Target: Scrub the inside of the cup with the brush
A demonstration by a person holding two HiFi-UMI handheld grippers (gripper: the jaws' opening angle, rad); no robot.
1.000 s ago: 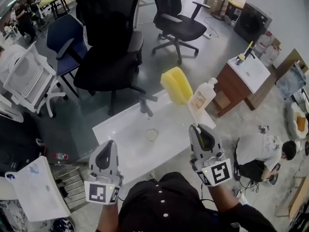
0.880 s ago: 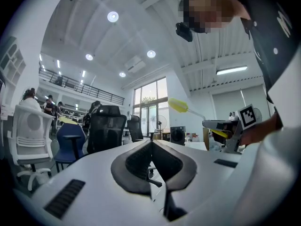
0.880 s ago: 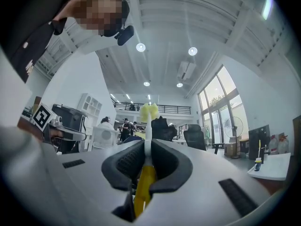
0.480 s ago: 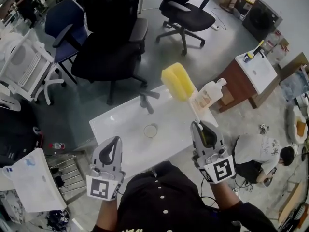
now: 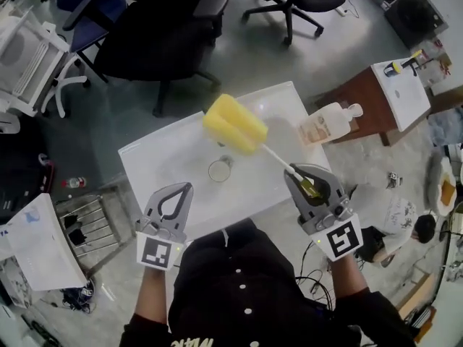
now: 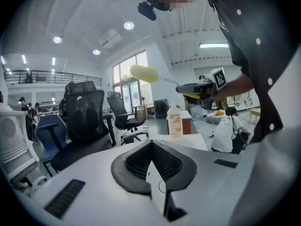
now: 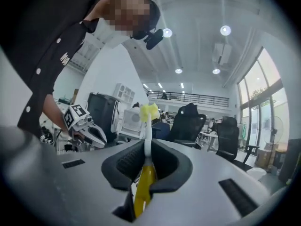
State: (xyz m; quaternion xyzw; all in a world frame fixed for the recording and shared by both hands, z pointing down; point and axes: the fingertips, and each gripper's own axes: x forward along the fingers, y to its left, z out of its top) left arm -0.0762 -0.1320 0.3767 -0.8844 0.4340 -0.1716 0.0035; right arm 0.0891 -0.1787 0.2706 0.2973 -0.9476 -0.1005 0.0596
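Observation:
A clear cup (image 5: 219, 170) stands upright on the white basin top (image 5: 152, 166). My right gripper (image 5: 298, 173) is shut on the yellow handle of the brush (image 7: 142, 188). The white stem runs up and left to the yellow sponge head (image 5: 235, 124), which hangs in the air just behind the cup. The sponge head (image 7: 149, 110) shows straight ahead of the right jaws. My left gripper (image 5: 184, 191) is shut and holds nothing; it hovers at the table's near edge, left of the cup. In the left gripper view the jaws (image 6: 151, 146) meet, and the sponge (image 6: 144, 72) is up ahead.
A soap pump bottle (image 5: 329, 124) stands at the table's right corner. Black office chairs (image 5: 163, 27) crowd the floor behind the table. A brown cabinet with a white top (image 5: 401, 85) is at the right, a wire rack (image 5: 87, 226) at the left.
Both grippers have come lower and nearer the table's front edge. The brush has tipped down and leftward, bringing the sponge head from above the bottle to just behind the cup.

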